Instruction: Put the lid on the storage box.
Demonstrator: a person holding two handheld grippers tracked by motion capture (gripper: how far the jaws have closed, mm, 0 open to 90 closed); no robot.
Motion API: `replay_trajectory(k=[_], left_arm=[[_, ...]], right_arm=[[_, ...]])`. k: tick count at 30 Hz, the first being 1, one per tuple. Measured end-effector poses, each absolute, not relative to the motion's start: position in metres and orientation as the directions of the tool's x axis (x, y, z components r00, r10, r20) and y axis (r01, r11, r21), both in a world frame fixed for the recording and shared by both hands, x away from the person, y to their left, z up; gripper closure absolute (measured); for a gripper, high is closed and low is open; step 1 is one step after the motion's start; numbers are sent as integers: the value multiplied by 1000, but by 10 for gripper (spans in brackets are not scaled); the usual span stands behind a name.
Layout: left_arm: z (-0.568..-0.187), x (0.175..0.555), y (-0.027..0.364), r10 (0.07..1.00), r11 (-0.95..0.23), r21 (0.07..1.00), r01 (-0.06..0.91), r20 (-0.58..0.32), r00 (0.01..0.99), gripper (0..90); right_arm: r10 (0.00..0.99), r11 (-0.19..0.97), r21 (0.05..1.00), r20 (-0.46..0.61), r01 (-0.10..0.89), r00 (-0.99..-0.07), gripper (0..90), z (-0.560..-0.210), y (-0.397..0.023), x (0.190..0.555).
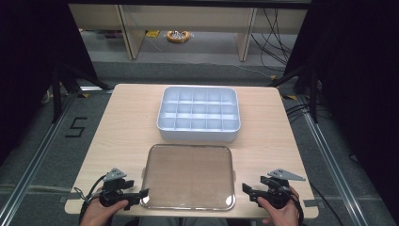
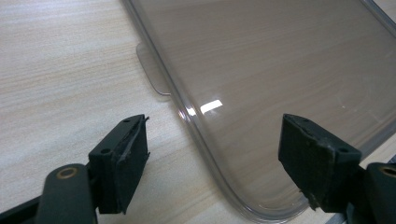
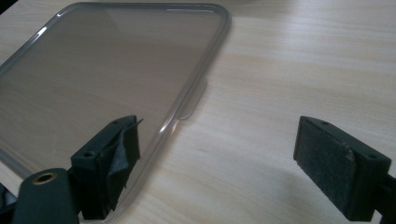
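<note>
A clear lid (image 1: 188,176) lies flat on the near half of the bench (image 1: 127,127), just in front of a grey divided box (image 1: 199,114) that stands uncovered. The lid's long axis runs left to right, between the two tools. The left tool (image 1: 136,194) sits at the lid's near-left corner, jaws spread wide and empty, straddling the rim (image 2: 205,154). The right tool (image 1: 249,189) rests just beside the near-right edge, likewise spread and empty. Both stand about equally near; a two-sided lift appears likely.
</note>
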State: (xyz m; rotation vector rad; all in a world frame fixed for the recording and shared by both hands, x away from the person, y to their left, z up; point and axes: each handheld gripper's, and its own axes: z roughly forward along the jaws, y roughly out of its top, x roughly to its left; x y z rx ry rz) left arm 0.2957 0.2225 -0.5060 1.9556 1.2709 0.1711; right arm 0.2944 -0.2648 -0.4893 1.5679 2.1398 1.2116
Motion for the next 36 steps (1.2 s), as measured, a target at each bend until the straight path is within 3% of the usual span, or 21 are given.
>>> replay_trajectory(k=[17,24,27,29,30,31,36], left_arm=[[-505,293,221,803,-214,636,741,-318,504,273],[-505,292,220,805,-198,623,757,-337,489,304],[-505,290,217,809,-177,616,767,-353,470,327],[-505,287,215,814,-160,607,778,-365,452,349],[-506,288,215,811,-185,640,745,-329,484,362],[-505,286,214,811,-194,630,752,-328,485,373],[-507,282,207,810,-208,633,746,-316,494,398]], right_arm=[[830,59,684,371,727,-416,160,-489,-251,283],[821,82,682,366,726,-437,211,-490,-249,284],[807,51,648,422,760,-414,228,-490,-242,282],[802,86,668,394,740,-449,231,-493,-241,284],[789,83,665,411,742,-457,234,-494,-239,283],[797,70,642,424,763,-430,235,-492,-236,281],[787,116,652,400,749,-470,248,-497,-232,283]])
